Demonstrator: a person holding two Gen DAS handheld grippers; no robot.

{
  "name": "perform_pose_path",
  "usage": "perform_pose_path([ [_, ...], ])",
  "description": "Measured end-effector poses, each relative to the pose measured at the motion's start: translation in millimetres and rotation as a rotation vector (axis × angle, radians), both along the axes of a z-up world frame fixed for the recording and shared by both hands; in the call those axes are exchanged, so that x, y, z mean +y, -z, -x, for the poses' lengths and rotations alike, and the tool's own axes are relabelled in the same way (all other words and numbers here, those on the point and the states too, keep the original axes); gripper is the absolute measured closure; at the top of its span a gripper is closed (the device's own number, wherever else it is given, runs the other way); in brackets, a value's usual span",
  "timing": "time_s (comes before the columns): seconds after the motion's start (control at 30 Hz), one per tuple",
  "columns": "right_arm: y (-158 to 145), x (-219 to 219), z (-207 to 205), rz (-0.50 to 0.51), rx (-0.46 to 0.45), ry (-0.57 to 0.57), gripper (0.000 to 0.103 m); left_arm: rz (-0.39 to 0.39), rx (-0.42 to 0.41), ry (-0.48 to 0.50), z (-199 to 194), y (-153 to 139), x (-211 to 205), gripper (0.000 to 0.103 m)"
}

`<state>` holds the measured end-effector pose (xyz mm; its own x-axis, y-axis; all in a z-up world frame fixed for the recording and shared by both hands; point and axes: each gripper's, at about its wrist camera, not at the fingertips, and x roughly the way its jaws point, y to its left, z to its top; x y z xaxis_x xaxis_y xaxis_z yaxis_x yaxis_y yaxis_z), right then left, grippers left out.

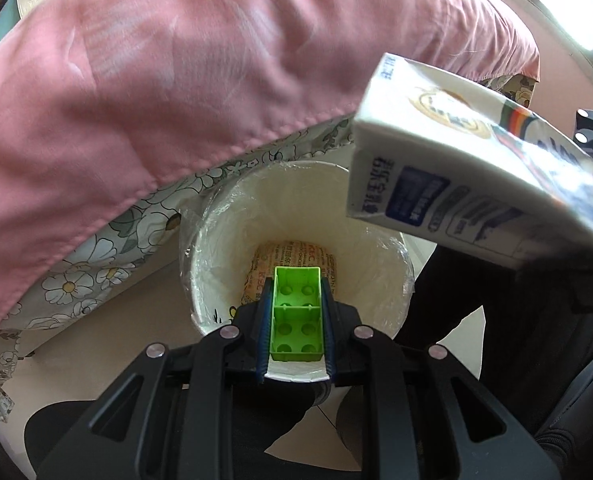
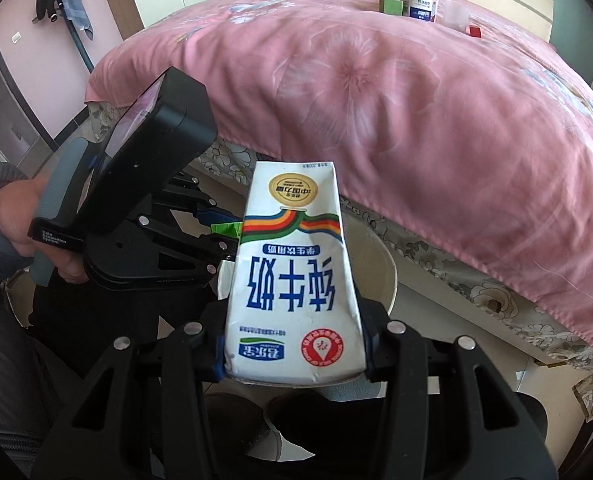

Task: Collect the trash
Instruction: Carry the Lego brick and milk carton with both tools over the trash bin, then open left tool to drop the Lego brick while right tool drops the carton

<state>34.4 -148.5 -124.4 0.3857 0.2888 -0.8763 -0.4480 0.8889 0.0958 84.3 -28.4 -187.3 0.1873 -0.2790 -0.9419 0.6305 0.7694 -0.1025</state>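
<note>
Both grippers hang over the white lined bin (image 1: 296, 216) beside the bed (image 1: 176, 60), seemingly so that whatever is let go falls straight in. The left gripper (image 1: 296, 316) has its fingers clamped on a green plastic block (image 1: 296, 312), held directly above the bin's mouth, where 1 printed paper wrapper (image 1: 292, 260) already lies at the bottom. The right gripper (image 2: 294, 354) has its fingers closed on the base of a milk carton (image 2: 292, 276), upside down and angled toward the bin's rim, just beside the left gripper. More cartons (image 2: 416, 2) wait on the bed's far side, so collecting looks unfinished.
</note>
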Motion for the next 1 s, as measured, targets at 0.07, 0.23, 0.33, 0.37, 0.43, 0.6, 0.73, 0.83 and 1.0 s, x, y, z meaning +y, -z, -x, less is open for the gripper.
perform_pose_path([
  [0.07, 6, 1, -4, 0.003, 0.013, -0.002, 0.055, 0.002, 0.020, 0.004, 0, 9, -2, 0.079],
  [0.23, 28, 4, -16, 0.016, 0.062, -0.010, 0.055, -0.013, 0.067, 0.011, -4, 31, -10, 0.079],
  [0.33, 41, 8, -25, 0.031, 0.086, -0.021, 0.055, -0.018, 0.096, 0.008, -9, 44, -13, 0.079],
  [0.37, 46, 11, -29, 0.035, 0.096, -0.029, 0.055, -0.017, 0.106, 0.005, -11, 47, -13, 0.079],
  [0.43, 55, 14, -34, 0.044, 0.107, -0.032, 0.055, -0.021, 0.124, -0.004, -16, 55, -13, 0.079],
  [0.6, 77, 16, -48, 0.050, 0.151, -0.052, 0.055, -0.038, 0.164, -0.017, -23, 73, -14, 0.079],
  [0.73, 89, 17, -56, 0.054, 0.174, -0.060, 0.055, -0.040, 0.190, -0.023, -25, 82, -13, 0.079],
  [0.83, 95, 19, -62, 0.058, 0.188, -0.058, 0.055, -0.043, 0.204, -0.024, -29, 91, -18, 0.079],
  [1.0, 98, 23, -69, 0.068, 0.191, -0.061, 0.042, -0.057, 0.208, -0.030, -31, 101, -22, 0.078],
])
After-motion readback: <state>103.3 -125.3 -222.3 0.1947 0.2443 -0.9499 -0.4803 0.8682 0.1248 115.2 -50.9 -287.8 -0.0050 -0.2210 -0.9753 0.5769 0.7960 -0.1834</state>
